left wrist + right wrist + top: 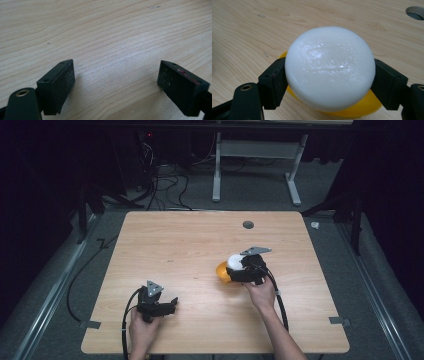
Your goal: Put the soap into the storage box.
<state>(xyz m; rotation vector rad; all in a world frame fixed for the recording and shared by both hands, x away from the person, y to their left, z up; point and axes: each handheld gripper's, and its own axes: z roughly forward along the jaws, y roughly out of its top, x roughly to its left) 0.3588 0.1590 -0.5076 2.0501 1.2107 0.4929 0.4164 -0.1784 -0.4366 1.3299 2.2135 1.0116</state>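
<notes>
Worktop [200,245]: light wood, round hole [248,224] near far edge.
Left claw [174,303]: near-left of worktop, jaws spread wide, holding nothing.
Right claw [329,75]: right of centre, jaws closed against both sides of white round soap bar [329,67].
Yellow dish [359,107]: directly under the soap bar, on the worktop.

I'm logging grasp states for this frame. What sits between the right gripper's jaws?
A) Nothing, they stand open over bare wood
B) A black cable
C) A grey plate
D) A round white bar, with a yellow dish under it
D: in the right gripper view, the right gripper has both jaws pressed against the white bar, above the yellow dish.
</notes>
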